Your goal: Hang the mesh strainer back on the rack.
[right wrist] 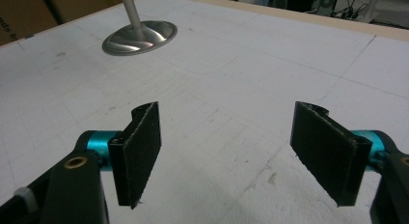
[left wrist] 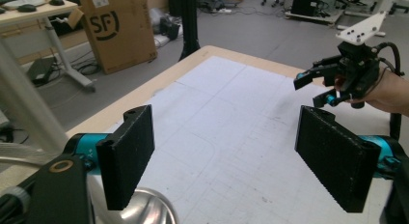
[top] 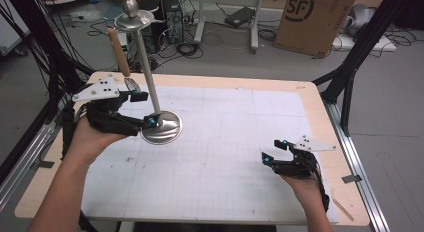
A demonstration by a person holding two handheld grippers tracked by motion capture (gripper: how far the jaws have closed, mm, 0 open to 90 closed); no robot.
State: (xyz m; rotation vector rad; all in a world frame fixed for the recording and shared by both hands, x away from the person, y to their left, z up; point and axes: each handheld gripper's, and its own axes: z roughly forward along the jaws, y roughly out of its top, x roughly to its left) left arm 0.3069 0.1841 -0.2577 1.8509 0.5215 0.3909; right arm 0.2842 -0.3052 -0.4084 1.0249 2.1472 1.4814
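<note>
High view: my left gripper (top: 141, 110) sits at the left of the white gridded table mat (top: 240, 142), jaws well apart either side of the lower shaft of the tall polished-steel stand with a round domed base and a ball-topped dish (top: 161, 127), gripping nothing; I judge it placed there to steady or let go of the stand. A brown wooden-handled utensil (top: 119, 52) hangs from the stand's top dish, near the shaft, its lower end just above my gripper. My right gripper (top: 275, 150) rests near the mat's right edge, well apart from the stand, jaws wide and empty, parked out of the working area, I would say. Left gripper view: my two black ribbed pads (left wrist: 128, 154) stand wide open with only mat between them; the steel base's rim shows at the bottom left, just beside the near pad, and my other gripper is farther off at the upper right. Right gripper view: pads (right wrist: 140, 151) open, nothing between; the stand's base lies well ahead at the upper left, upright on the mat.
</note>
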